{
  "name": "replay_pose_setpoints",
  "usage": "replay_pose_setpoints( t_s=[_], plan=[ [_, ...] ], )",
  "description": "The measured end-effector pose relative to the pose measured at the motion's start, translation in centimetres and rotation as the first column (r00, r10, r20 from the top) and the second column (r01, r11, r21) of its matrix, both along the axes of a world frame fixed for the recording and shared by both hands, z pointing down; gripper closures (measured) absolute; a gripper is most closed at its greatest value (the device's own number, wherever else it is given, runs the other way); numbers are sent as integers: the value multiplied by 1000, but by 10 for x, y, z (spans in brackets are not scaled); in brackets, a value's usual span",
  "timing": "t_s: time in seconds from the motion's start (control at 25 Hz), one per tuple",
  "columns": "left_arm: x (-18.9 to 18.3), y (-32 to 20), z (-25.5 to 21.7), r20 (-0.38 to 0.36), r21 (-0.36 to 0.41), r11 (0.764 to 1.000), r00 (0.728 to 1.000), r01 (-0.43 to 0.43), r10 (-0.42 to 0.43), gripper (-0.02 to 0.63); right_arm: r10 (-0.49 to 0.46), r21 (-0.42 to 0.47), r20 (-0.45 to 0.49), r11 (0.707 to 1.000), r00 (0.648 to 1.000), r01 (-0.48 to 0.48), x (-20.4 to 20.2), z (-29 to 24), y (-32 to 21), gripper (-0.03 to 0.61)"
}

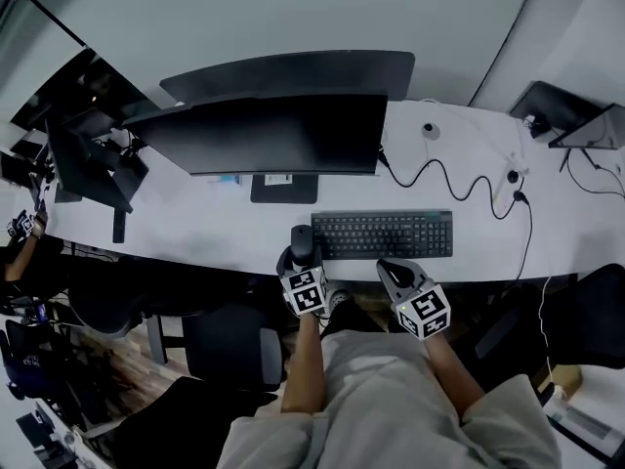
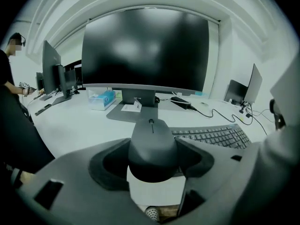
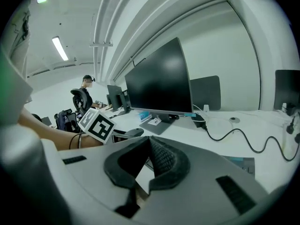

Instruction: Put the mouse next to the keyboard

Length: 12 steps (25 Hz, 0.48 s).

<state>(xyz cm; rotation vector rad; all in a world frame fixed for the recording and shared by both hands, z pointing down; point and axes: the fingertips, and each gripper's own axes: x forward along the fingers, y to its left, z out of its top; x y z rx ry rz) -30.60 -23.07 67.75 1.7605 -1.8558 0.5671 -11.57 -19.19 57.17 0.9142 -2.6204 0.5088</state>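
My left gripper [image 1: 299, 258] is shut on a dark grey mouse [image 1: 302, 242], its pads pressing on the mouse's two sides, at the near edge of the white desk [image 1: 205, 228]. In the left gripper view the mouse [image 2: 152, 139] fills the jaws of that gripper [image 2: 153, 161]. The black keyboard [image 1: 382, 234] lies just to the right of the mouse, and it shows again as keyboard [image 2: 213, 136] beyond the right jaw. My right gripper [image 1: 394, 271] is shut on nothing, below the keyboard's front edge. In the right gripper view its pads meet at the gripper [image 3: 149, 144], with the mouse [image 3: 130, 132] to the left.
A large black monitor [image 1: 269, 130] stands behind the keyboard on a flat base [image 1: 284, 188]. A black cable [image 1: 459, 186] snakes across the desk at the right. A tissue box [image 2: 102, 99] sits left of the base. Office chairs [image 1: 229, 345] stand below the desk. A person [image 2: 14, 69] is at the far left.
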Motion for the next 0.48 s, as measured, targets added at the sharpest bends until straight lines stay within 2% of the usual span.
replay_pose_setpoints(
  t_s=[0.2, 0.48],
  plan=[
    [38, -8, -18, 14, 54, 998, 1000, -8, 8, 313, 19, 9, 21, 1000, 1000, -19, 31, -7, -7, 575],
    [93, -8, -19, 32, 75, 996, 998, -54, 51, 313, 44, 20, 36, 999, 998, -45, 80, -11, -9, 575]
  ],
)
